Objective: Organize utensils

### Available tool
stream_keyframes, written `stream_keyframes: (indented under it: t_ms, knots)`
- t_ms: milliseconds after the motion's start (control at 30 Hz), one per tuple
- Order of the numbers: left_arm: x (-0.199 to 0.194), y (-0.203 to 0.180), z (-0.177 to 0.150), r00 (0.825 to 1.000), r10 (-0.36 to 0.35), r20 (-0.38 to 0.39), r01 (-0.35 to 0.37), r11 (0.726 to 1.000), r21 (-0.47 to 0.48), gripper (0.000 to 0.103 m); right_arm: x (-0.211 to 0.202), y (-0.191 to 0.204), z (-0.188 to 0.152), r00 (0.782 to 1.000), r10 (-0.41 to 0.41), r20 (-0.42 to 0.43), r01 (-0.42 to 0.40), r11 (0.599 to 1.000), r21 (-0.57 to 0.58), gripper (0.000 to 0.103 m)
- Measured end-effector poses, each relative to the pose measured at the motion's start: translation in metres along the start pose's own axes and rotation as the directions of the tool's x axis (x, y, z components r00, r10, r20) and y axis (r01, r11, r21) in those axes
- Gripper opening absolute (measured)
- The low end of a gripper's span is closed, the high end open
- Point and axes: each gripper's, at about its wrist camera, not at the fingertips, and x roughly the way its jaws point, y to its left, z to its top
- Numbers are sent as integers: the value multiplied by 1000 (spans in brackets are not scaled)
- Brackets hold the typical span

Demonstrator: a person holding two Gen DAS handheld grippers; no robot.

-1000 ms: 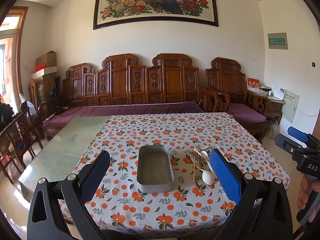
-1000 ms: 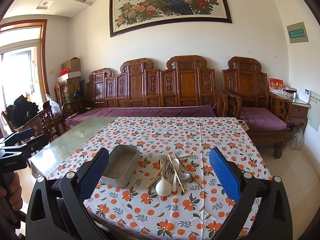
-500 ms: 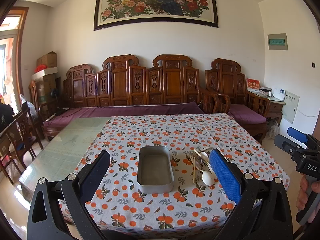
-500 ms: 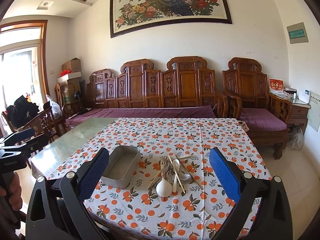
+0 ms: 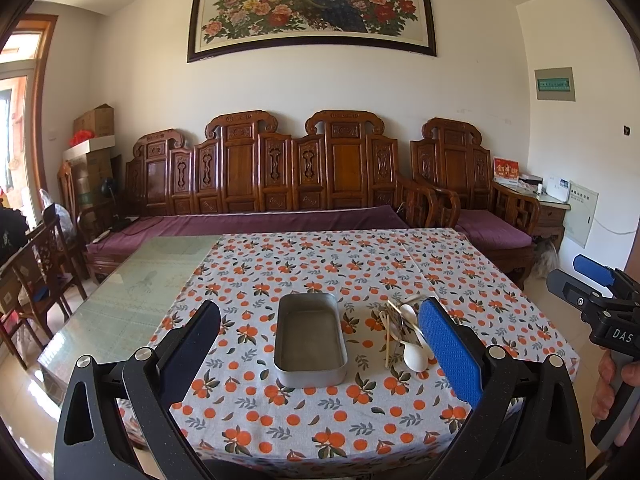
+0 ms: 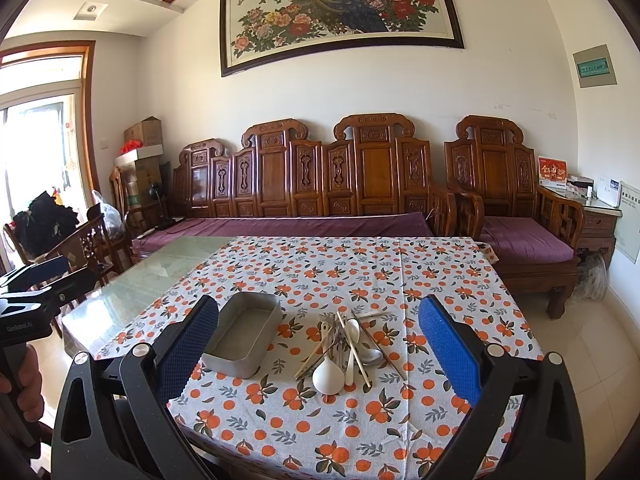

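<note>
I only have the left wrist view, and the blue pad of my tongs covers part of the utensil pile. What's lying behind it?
Observer: The right wrist view shows the whole pile. A long dark chopstick runs along its right side.
Operator: Are the right tongs holding anything?
Observer: No. The right tongs are open and empty, short of the pile.
Operator: Which piece is closest to them?
Observer: The white spoon. Its bowl sits at the pile's near end.
</note>
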Motion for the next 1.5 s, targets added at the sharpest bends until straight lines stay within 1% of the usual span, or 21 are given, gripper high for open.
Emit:
stream_keyframes:
  t_ms: [833, 967, 1133, 1500]
  knots:
    - [-2, -2, 1, 1000, -4, -1, 4, 1000, 0, 96, -1, 0, 2, 1000, 0, -2, 0, 1000, 1, 100]
    - [4, -3, -2, 1000, -7, -19, 8, 1000, 4, 96, 1, 1, 3, 1000, -2, -15, 2, 1000, 0, 100]
    - [16, -3, -9, 999, -15, -52, 15, 1000, 11, 96, 9, -1, -4, 999, -5, -32, 5, 1000, 3, 100]
    - [52, -9, -29, 989, -46, -137, 51, 998, 29, 96, 41, -14, -27, 996, -12, -89, 14, 1000, 19, 100]
